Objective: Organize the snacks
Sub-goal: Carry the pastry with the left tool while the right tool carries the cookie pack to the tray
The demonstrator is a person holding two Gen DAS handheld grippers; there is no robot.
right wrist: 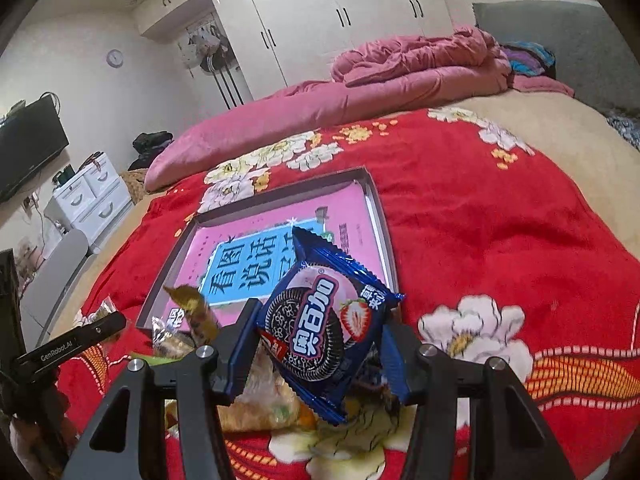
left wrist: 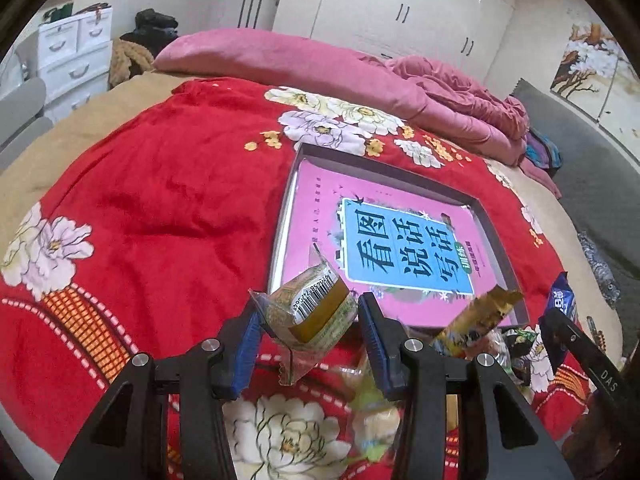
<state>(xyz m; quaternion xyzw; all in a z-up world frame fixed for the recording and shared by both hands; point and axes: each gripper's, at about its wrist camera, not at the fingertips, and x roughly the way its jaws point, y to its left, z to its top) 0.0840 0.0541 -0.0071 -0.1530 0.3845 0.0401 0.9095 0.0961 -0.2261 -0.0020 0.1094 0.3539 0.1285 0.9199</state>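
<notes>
My left gripper [left wrist: 310,312] is shut on a small green and yellow wrapped snack [left wrist: 312,312] with a barcode, held above the red blanket just short of the shallow box [left wrist: 304,152]. My right gripper [right wrist: 320,332] is shut on a blue cookie packet [right wrist: 320,320] printed with a dark biscuit and a strawberry, lifted near the box's [right wrist: 376,200] front right corner. The box holds a pink book [left wrist: 400,240] with a blue title panel. Loose snacks lie in a pile [left wrist: 472,320] on the blanket before the box, the same pile [right wrist: 256,400] showing under the right gripper.
A red floral blanket [left wrist: 160,220] covers the bed, with a rolled pink quilt [left wrist: 320,64] along the far side. White drawers [left wrist: 72,60] stand at the far left and wardrobes [right wrist: 320,20] behind. A dark television [right wrist: 28,144] hangs left. The other gripper's arm [right wrist: 72,344] shows at left.
</notes>
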